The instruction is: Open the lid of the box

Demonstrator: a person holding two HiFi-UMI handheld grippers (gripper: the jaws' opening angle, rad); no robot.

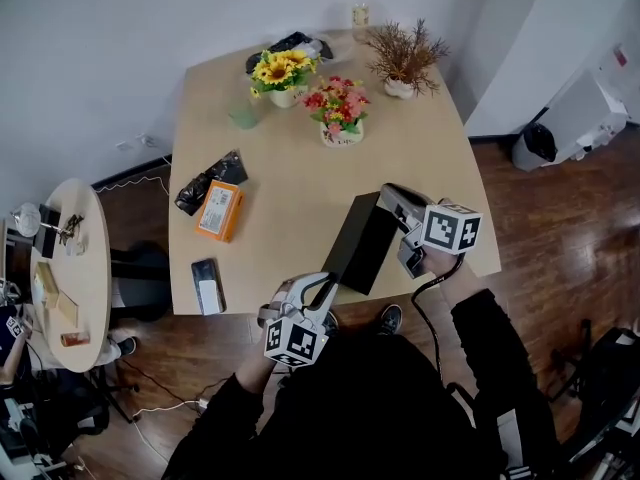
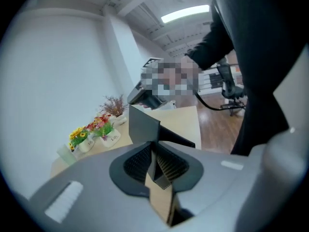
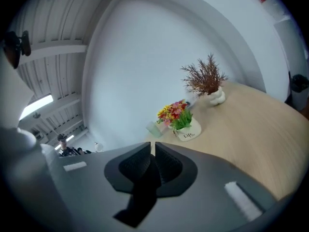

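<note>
**A:** Where is it, and how would it take handling?

**B:** It's on the table (image 1: 290, 148), toward the near edge, about five o'clock from the middle. The box (image 1: 362, 240) stands there tall and leaning, between the two grippers. I'd judge it light for its bulk and stiff in the panels. Card that thin would likely crease if pinched mid-span. The finish is matt, so it shouldn't slip against ribbed pads. It's best held at an edge close to a corner, with one side steadying the body while the other works the lid.

**A:** And its looks?

**B:** It's black outside, flat-sided and longer than wide. In the left gripper view a raw brown card edge shows below the dark panel (image 2: 144, 125). I can't tell where the lid ends and the body begins, or whether they have parted.

**A:** The claws?

**B:** The left gripper (image 2: 154, 164) is clamped on a thin wall at the box's seven o'clock end. The right gripper (image 3: 152, 164) is pinched on a thin black edge at the one o'clock end, which I take to be the lid's.
</note>
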